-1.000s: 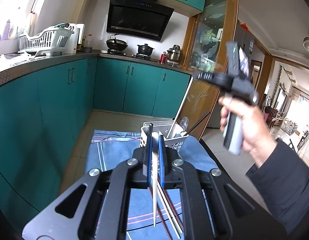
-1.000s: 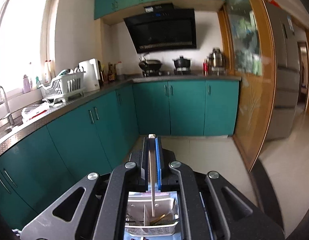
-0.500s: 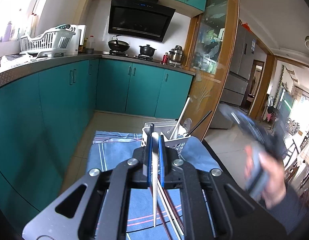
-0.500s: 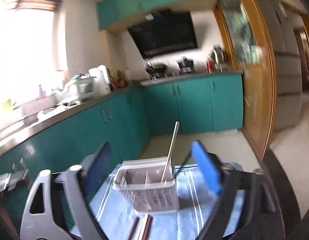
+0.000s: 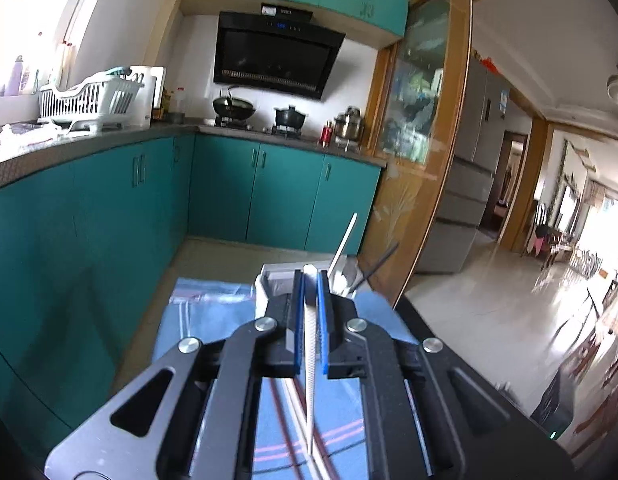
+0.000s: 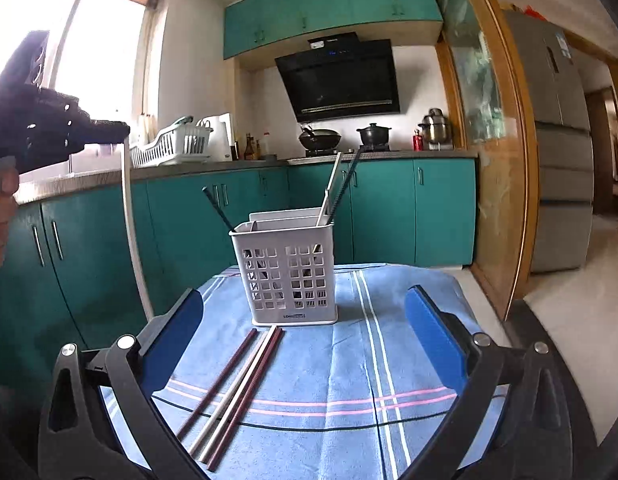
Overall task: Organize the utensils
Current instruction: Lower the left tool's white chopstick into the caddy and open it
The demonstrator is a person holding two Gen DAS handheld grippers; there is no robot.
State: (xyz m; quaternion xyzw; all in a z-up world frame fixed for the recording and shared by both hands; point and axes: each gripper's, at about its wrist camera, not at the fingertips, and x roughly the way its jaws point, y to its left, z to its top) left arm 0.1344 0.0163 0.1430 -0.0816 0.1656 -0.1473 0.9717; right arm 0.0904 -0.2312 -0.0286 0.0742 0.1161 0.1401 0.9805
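Note:
A white slotted utensil holder (image 6: 288, 272) stands on a blue striped cloth (image 6: 349, 360) with a white chopstick (image 6: 329, 196) and dark chopsticks in it. Several chopsticks (image 6: 237, 388), brown and white, lie on the cloth in front of it. My right gripper (image 6: 303, 344) is open and empty, low over them. My left gripper (image 5: 310, 276) is shut on a white chopstick (image 5: 310, 360), held above the cloth near the holder (image 5: 277, 276); it also shows at upper left in the right wrist view (image 6: 121, 132), the chopstick (image 6: 131, 232) hanging down.
Teal cabinets (image 6: 189, 220) run behind and to the left. The counter carries a white dish rack (image 6: 169, 148), pots and a stove. A wooden glass door frame (image 6: 501, 160) stands to the right. The black table edge (image 5: 469, 380) shows right of the cloth.
My right gripper opened, letting go of a white chopstick now in the holder, and dropped low over the cloth. My left gripper kept its chopstick and moved slightly forward.

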